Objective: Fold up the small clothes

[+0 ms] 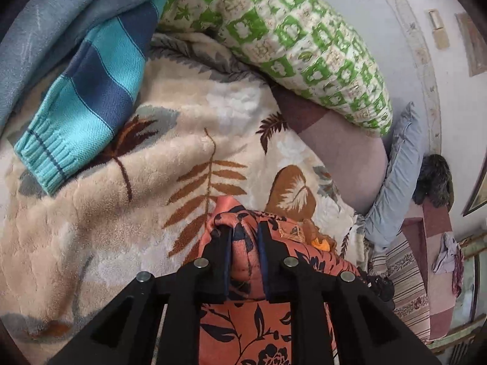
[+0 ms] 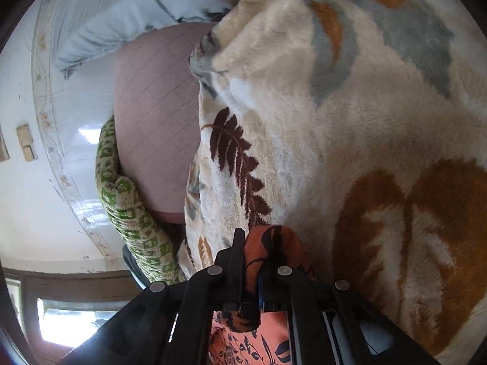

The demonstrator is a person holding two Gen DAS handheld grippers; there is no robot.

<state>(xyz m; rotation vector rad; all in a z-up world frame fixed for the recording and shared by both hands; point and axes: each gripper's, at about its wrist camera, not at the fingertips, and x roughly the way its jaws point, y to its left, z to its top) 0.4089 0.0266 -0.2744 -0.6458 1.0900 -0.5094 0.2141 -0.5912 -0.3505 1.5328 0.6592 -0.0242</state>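
An orange garment with a dark floral print (image 1: 243, 313) lies on a cream leaf-patterned fleece blanket (image 1: 137, 182). In the left wrist view a bunched edge of it sits between the fingers of my left gripper (image 1: 243, 231). The jaws stand a little apart and the cloth puffs loosely in the gap. In the right wrist view my right gripper (image 2: 254, 243) is shut on another fold of the orange garment (image 2: 274, 240), which bulges above the fingertips just over the fleece blanket (image 2: 334, 121).
A blue and turquoise striped sweater (image 1: 91, 91) lies at the upper left, with a grey-blue blanket (image 1: 45, 15) behind it. A green patterned quilt (image 1: 304, 39) and a pale blue pillow (image 1: 398, 176) rest on the pink mattress (image 1: 344, 152) towards the wall.
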